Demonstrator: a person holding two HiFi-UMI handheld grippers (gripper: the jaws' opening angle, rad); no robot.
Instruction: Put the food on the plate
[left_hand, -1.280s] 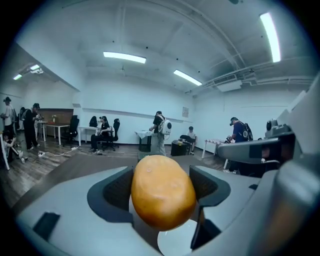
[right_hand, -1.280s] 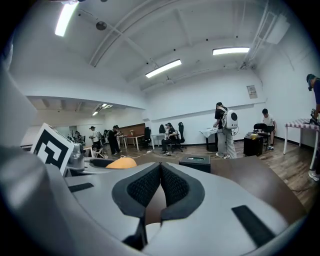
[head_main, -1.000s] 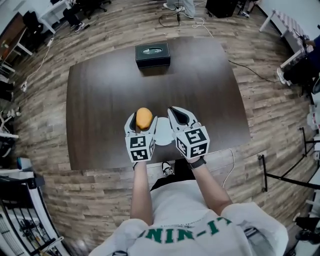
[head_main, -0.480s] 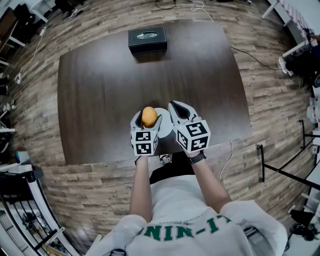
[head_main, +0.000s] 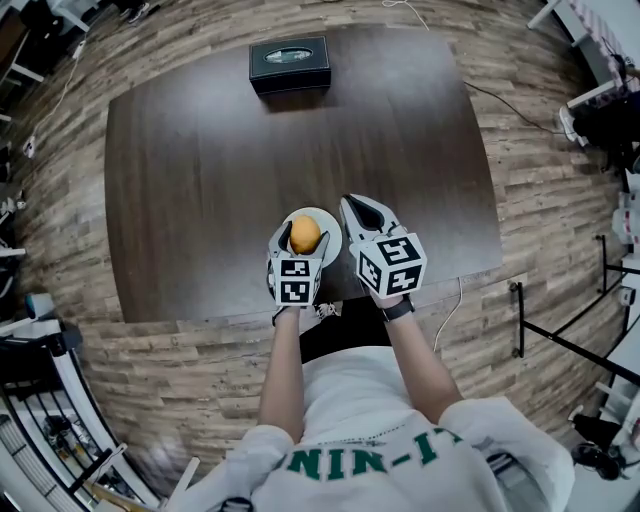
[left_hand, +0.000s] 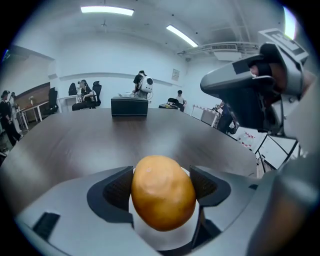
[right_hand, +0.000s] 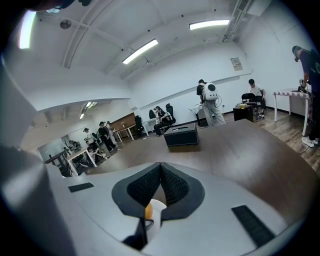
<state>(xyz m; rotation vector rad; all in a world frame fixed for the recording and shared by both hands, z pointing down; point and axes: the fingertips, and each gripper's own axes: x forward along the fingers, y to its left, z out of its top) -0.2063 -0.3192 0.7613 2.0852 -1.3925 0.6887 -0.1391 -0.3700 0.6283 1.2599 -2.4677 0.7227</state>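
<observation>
Food (head_main: 305, 235) numbers one: a single orange-brown lump, and we see it clamped between the two pads of our left gripper (head_main: 303, 240), which press on its sides with the jaws set wide; it sits over the one white plate (head_main: 328, 222), near the front edge of the table (head_main: 200, 170), though we cannot tell whether it touches the plate; our right gripper (head_main: 350, 208) is just to the right of the plate, its two jaws closed together on nothing, tips meeting; that makes two grippers, one loaded and one empty; one black box (head_main: 290, 64) stands at the far edge of the single dark table, well apart from the plate.
</observation>
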